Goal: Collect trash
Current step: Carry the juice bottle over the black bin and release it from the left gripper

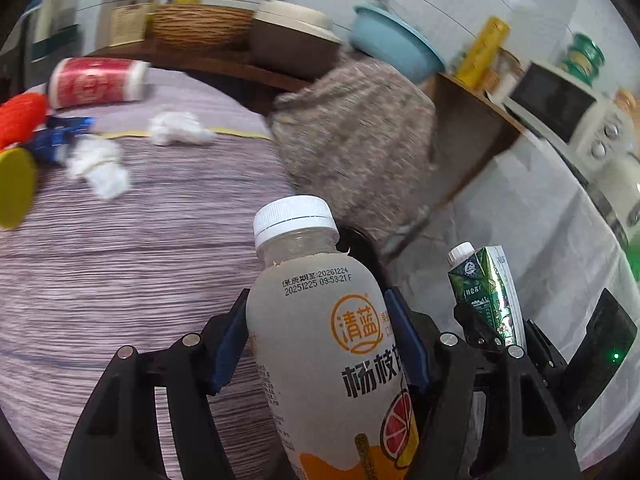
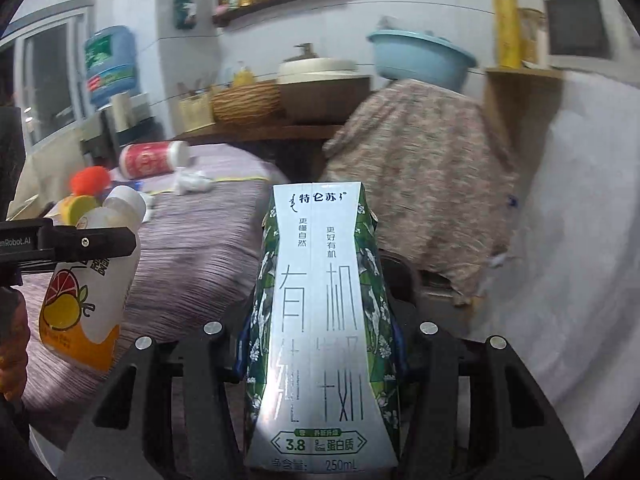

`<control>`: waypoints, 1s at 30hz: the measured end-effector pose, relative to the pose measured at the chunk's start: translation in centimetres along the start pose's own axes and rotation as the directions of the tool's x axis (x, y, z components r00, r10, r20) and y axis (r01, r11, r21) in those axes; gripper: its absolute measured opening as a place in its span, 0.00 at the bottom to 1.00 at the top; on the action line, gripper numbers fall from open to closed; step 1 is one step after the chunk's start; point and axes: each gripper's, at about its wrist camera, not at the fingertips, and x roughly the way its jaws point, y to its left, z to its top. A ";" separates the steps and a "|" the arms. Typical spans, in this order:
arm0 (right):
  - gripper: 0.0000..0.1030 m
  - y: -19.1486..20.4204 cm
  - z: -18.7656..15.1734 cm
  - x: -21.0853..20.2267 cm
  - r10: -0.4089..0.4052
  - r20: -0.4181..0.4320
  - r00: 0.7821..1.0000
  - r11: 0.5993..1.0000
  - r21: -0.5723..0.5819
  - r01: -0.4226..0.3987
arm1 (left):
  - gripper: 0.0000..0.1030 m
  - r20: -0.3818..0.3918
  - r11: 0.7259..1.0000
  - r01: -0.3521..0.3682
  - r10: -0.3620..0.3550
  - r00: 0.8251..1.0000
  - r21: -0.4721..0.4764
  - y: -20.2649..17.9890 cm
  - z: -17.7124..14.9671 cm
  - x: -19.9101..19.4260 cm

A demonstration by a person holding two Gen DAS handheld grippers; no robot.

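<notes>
Left gripper [image 1: 320, 344] clamps juice bottle [image 1: 320, 320] — right gripper [image 2: 320, 344] clamps milk carton [image 2: 320, 320].

Near tabletop [image 1: 120, 280]: open striped cloth, free to cross.
Far left: red can [image 1: 96, 82], crumpled tissues [image 1: 100, 168] scattered.
Ahead: floral-covered mound [image 1: 360, 132] blocks passage.
Right: white-draped counter [image 1: 540, 240].

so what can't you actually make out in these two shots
- Bin or bag for the trash: in neither view.
- Bottle base: cut off by the bottom edge of the left view; in the right view the left gripper covers part of it.
- Carton back: faces away in the right view.
- Tissues and red can: blurred, print unreadable.
- Blue item by the tissues: too blurred to name.
</notes>
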 end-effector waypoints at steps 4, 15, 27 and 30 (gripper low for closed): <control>0.50 -4.1 -1.4 -0.5 -0.063 -0.021 0.998 0.996 0.062 0.064 | 0.63 -0.026 0.999 -0.005 0.006 1.000 0.051 -3.5 -0.2 4.3; 0.50 -9.1 -4.2 -1.1 -0.112 -0.031 0.993 0.984 0.134 0.115 | 0.63 -0.249 0.980 -0.134 0.167 0.954 0.145 -5.7 -2.7 20.3; 0.50 -11.4 -6.1 0.7 -0.108 -0.079 0.991 0.975 0.184 0.121 | 0.72 -0.351 0.965 -0.187 0.242 0.905 0.183 -4.8 -4.4 27.9; 0.50 -11.5 -6.2 1.0 -0.110 -0.084 0.990 0.974 0.187 0.124 | 0.81 -0.322 0.965 -0.187 0.239 0.916 0.183 -5.1 -4.0 27.3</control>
